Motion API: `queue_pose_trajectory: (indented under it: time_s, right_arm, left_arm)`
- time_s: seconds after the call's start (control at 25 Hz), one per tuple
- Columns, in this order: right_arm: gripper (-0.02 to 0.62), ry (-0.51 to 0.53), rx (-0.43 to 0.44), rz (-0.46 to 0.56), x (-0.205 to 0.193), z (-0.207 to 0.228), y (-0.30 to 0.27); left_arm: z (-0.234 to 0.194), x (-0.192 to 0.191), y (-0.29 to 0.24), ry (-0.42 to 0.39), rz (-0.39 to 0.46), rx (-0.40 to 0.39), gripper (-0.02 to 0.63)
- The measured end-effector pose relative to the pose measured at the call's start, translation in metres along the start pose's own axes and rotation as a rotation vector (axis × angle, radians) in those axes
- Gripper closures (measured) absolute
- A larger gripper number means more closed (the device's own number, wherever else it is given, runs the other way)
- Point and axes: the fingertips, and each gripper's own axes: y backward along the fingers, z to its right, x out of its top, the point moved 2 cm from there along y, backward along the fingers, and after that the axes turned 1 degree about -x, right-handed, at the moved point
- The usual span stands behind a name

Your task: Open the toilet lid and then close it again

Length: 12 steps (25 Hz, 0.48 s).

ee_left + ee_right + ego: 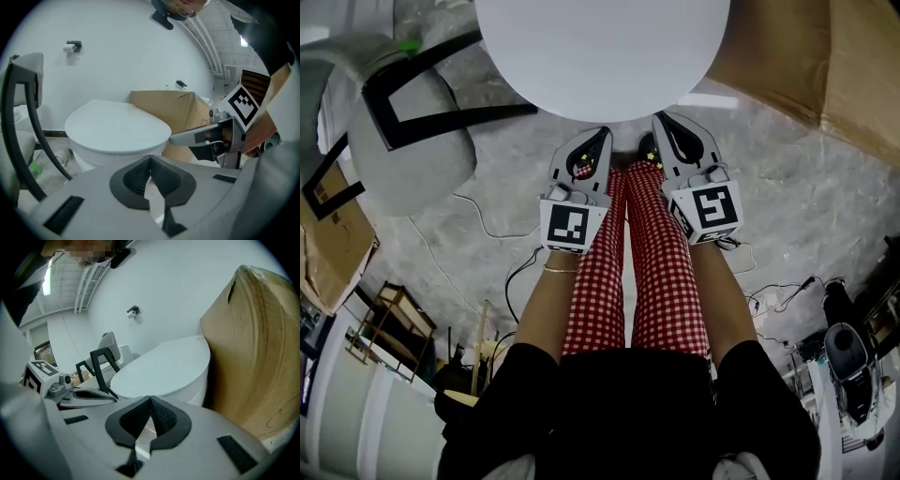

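Head view, looking straight down: the grey mottled floor (787,197) fills most of the frame; at top centre sits the toilet lid (600,56), white, lying flat and shut on the bowl; a cardboard box (811,61) stands just beside it on my right, a grey chair (403,141) with a black frame on my left; my legs (661,262) in red check run down the middle, feet towards the toilet.

Now my two tools, side by side just short of the lid's front edge, both pointing at it; left gripper (606,131) has its jaws drawn together, the ribbed black pads meeting at the tips and nothing caught between them; right gripper (657,118) is the same, tips pressed together and empty. In both gripper views the lid lies beyond the jaws, and I see no contact with it.

From the left gripper view the lid's rim shows smooth above the white bowl, the box behind it against the white wall (122,51); a paper holder (71,46) hangs high on that wall; thin cables (478,220) trail over the floor by the chair.
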Motion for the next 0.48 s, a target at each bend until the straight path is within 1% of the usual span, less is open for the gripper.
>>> queue_pose_trajectory:
  time_s: [0.32,0.48]
  right_arm:
    - [0.575,-0.005,0.028,0.041,0.026,-0.006,0.015]
    - [0.575,-0.002,0.044,0.062,0.039,-0.009,0.022]
  left_arm:
    - [-0.001,0.011,-0.006,-0.01,0.002,-0.001,0.603]
    - [-0.002,0.018,-0.006,0.018,0.032,0.01,0.603]
